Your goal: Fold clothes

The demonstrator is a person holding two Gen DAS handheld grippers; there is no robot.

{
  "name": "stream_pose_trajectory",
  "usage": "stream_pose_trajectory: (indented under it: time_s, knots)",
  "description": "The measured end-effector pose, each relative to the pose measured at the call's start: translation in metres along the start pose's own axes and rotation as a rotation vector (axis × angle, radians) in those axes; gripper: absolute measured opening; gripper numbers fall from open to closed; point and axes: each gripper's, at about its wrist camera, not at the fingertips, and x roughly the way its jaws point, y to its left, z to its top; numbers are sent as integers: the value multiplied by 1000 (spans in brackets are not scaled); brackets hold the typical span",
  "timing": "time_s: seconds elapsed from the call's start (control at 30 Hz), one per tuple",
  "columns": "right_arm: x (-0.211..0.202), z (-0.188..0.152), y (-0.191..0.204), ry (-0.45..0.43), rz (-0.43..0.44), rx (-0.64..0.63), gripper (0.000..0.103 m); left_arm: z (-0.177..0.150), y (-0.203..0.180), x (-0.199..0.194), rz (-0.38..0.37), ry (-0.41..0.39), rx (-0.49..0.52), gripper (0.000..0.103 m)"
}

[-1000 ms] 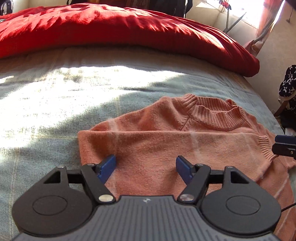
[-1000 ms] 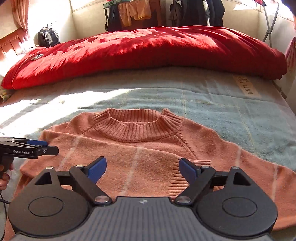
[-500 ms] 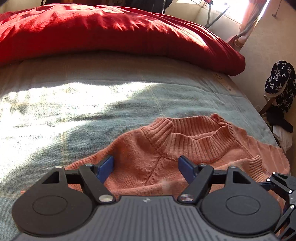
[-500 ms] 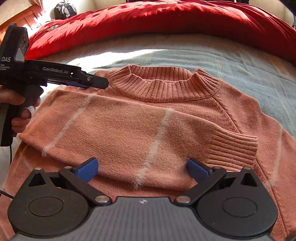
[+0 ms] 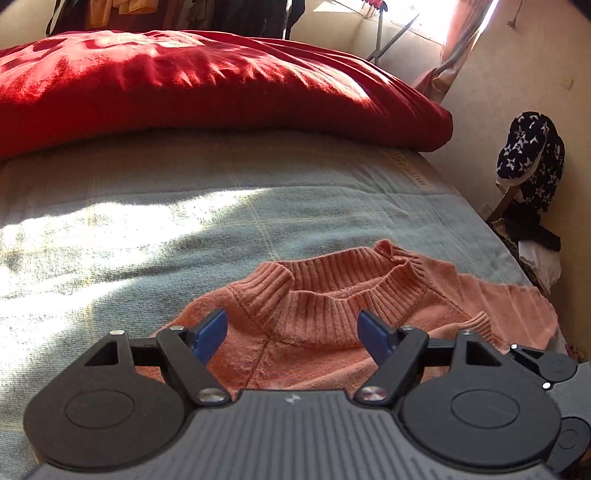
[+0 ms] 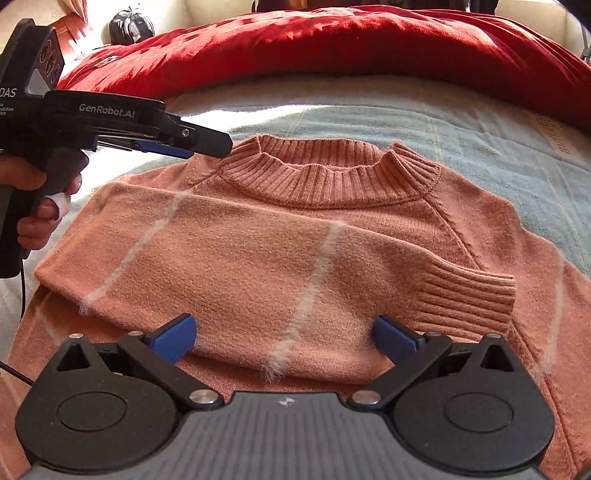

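The salmon-pink knitted sweater (image 6: 295, 236) is spread flat on the bed under both tongs; left gripper (image 5: 291, 330) and right gripper (image 6: 286, 338) are held wide apart, the right's jaws just spread wider, nothing pinched.

Sunlit bedroom around the bed

A bed (image 5: 332, 206) with a pale blue-grey cover fills the room's middle; a bright patch of sun lies across its left part, the rest in shade; a red duvet (image 5: 207, 85) is heaped along the far end, lit in streaks. Cream walls (image 5: 517, 74) stand to the right; a window (image 5: 436, 18) glares in the far corner, an orange-pink curtain (image 5: 458, 48) beside it. A dark star-printed cloth (image 5: 528, 147) hangs over something by the right wall. Clothes (image 5: 125, 7) hang behind the duvet; a dark bag (image 6: 131, 26) sits at the far left corner.
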Motion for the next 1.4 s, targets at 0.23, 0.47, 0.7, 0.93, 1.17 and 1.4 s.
stream_pose_trajectory:
  time_s: [0.23, 0.47, 0.7, 0.93, 1.17, 1.4]
  knots:
    - [2, -1, 3, -14, -26, 5, 103, 4, 9, -17, 55, -66, -45, 76]
    - [4, -1, 5, -18, -46, 3, 103, -27, 18, -81, 102, -43, -89, 77]
    - [0, 2, 11, 19, -74, -4, 103, -58, 30, -62, 178, 2, -138, 77]
    - [-32, -8, 25, 20, -15, 46, 103, -67, 5, -116, 160, -60, -110, 79]
    - [-27, -25, 42, 82, 3, 34, 103, -107, 4, -113, 180, 5, -182, 79]
    - [-27, -22, 48, 96, 21, 52, 103, -119, 9, -119, 128, 3, -266, 80]
